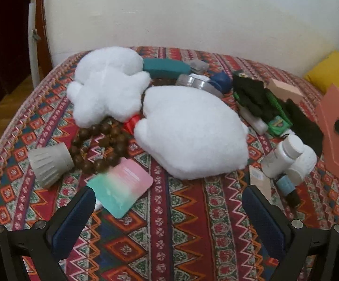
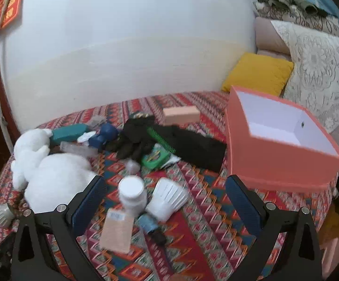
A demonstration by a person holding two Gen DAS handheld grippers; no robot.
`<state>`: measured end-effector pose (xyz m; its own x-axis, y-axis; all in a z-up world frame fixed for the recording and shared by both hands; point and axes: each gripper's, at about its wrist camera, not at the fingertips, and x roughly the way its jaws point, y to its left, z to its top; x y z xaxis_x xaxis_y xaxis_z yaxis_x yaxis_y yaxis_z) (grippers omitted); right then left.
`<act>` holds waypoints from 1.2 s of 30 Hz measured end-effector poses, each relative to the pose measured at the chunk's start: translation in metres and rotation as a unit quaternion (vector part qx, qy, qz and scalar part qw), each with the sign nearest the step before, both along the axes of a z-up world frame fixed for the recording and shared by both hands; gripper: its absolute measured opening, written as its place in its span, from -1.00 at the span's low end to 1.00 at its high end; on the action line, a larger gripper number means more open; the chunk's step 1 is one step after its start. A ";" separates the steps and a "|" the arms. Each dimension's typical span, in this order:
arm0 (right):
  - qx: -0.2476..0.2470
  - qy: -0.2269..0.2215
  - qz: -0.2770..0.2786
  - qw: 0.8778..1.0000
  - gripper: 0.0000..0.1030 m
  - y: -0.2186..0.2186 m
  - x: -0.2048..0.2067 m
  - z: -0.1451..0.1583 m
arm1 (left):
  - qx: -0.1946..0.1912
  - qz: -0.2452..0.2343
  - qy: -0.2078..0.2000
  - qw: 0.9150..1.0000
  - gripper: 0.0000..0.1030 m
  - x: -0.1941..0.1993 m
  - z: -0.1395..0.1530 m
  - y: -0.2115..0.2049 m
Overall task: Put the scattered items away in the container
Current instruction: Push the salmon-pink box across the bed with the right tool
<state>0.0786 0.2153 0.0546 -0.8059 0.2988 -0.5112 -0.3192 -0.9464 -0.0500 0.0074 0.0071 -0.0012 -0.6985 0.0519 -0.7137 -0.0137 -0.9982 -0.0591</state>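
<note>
A round table (image 1: 176, 229) covered in a red patterned cloth carries the scattered items, and the salmon-pink box (image 2: 284, 149) that serves as the container stands open at its right edge, its white inside showing nothing in it from the right wrist view. The left gripper (image 1: 168, 201) hovers above the near part of the table with its jaws spread wide and nothing between them; the right gripper (image 2: 164, 192) is likewise wide open and holds nothing. A large white plush toy (image 1: 160, 117) lies across the middle toward the left edge, with a string of brown wooden beads (image 1: 99, 145) touching its near side. A grey ribbed cup (image 1: 49, 164) lies on its side near the left edge, just beside the beads, and a pink-and-mint card (image 1: 122, 187) rests at the near end of the beads. A white bottle (image 2: 132, 194) and a white ribbed cap (image 2: 169, 199) lie together near the middle, with a small peach packet (image 2: 118, 231) just in front. Black gloves (image 2: 136, 140) and a green packet (image 2: 155, 157) sit toward the far side, a peach block (image 2: 181, 114) behind them, and a teal case (image 1: 167, 68) lies near the far edge beside the plush toy.
</note>
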 end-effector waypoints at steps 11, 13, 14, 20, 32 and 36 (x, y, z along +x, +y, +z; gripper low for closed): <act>0.086 -0.049 -0.030 0.995 0.99 0.104 -0.128 -0.006 | 0.004 -0.010 -0.015 1.000 1.00 -0.002 -0.003 -0.002; 0.065 -0.104 -0.012 0.992 0.99 0.114 -0.155 -0.032 | 0.001 -0.009 -0.016 1.000 1.00 -0.003 -0.005 -0.002; 0.050 -0.135 -0.002 0.990 0.99 0.121 -0.168 -0.048 | -0.002 -0.007 -0.017 1.000 1.00 -0.003 -0.006 -0.002; 0.173 -0.184 0.040 0.967 0.99 0.086 -0.173 -0.090 | -0.001 -0.012 -0.033 0.999 1.00 -0.008 -0.010 -0.001; 0.080 -0.062 0.052 0.994 0.99 0.107 -0.094 -0.041 | -0.016 -0.027 -0.020 0.999 1.00 0.006 -0.003 0.010; -0.023 0.006 0.036 0.999 1.00 0.120 -0.040 -0.003 | -0.024 -0.031 0.007 0.999 1.00 0.021 0.015 0.016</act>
<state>0.0388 0.3357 0.0520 -0.8306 0.2158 -0.5134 -0.2506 -0.9681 -0.0016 0.0284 0.0234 0.0141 -0.7050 0.0618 -0.7066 -0.0769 -0.9970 -0.0104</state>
